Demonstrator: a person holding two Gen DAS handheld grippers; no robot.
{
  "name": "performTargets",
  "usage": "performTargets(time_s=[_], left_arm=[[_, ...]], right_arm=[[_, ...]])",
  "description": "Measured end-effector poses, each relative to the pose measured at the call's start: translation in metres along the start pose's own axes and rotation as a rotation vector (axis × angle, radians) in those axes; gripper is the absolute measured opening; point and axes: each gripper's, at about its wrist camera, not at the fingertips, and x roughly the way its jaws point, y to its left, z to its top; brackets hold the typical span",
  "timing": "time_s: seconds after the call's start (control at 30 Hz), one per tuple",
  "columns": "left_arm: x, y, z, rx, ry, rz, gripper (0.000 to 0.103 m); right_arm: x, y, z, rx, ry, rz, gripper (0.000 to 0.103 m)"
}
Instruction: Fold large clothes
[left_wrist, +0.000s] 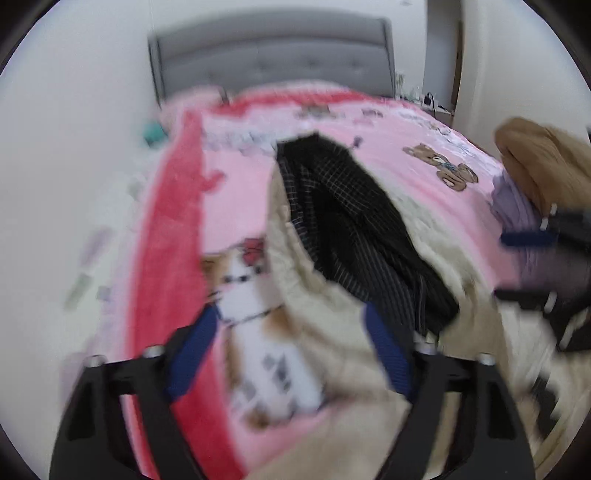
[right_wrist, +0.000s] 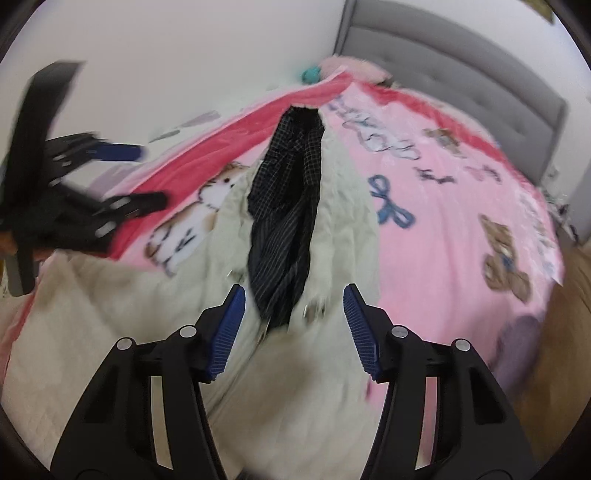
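A large cream quilted coat (left_wrist: 332, 350) with a black checked lining (left_wrist: 354, 221) lies open on the pink cartoon blanket (left_wrist: 236, 192). It also shows in the right wrist view (right_wrist: 340, 229), lining (right_wrist: 284, 229) facing up. My left gripper (left_wrist: 291, 321) is open and empty, over the coat's left edge and the blanket. My right gripper (right_wrist: 293, 299) is open and empty, above the coat's near part, straddling the lining. Each gripper shows in the other's view: the right one (left_wrist: 517, 266) at the right, the left one (right_wrist: 147, 173) at the left. Frames are blurred.
The bed has a grey padded headboard (left_wrist: 273, 62) against a white wall (left_wrist: 74, 110). A brown garment (left_wrist: 535, 162) and a lilac one (left_wrist: 513, 206) lie at the bed's right edge. A teal object (right_wrist: 312, 74) sits near the pillow corner.
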Motion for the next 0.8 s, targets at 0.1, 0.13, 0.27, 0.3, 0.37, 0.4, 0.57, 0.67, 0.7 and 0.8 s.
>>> performTargets(time_s=[0.1,0.13,0.27,0.3,0.37,0.4,0.57,0.67,0.7,0.8], left_arm=[[0.041,0.011,0.034,-0.056,0.013,-0.006,0.069],[0.051,0.014,0.04,-0.081,0.021,-0.02,0.069],[0.083,0.024,0.045,-0.172,0.078,-0.05,0.068],[0.092,0.026,0.045,-0.186,0.097,-0.054,0.066],[0.107,0.029,0.045,-0.201,0.117,-0.028,0.062],[0.113,0.03,0.046,-0.216,0.123,-0.024,0.061],[0.139,0.033,0.051,-0.301,0.191,-0.014,0.041],[0.144,0.027,0.048,-0.261,0.223,0.078,0.02],[0.136,0.028,0.044,-0.266,0.188,0.08,0.018],[0.106,0.022,0.029,-0.166,0.07,0.121,0.015]], right_arm=[[0.029,-0.013,0.021,0.01,-0.002,-0.008,0.053],[0.034,-0.014,0.027,0.003,-0.006,-0.015,0.053],[0.068,-0.022,0.043,-0.017,0.035,-0.008,0.051],[0.073,-0.023,0.045,-0.017,0.044,-0.007,0.049],[0.086,-0.027,0.047,-0.024,0.071,-0.017,0.048],[0.091,-0.027,0.047,-0.028,0.083,-0.022,0.046],[0.109,-0.017,0.039,-0.121,0.133,-0.081,0.029],[0.1,-0.024,0.036,-0.09,0.118,-0.127,0.014],[0.094,-0.027,0.035,-0.086,0.102,-0.152,0.013],[0.066,-0.043,0.029,-0.075,0.062,-0.236,0.009]])
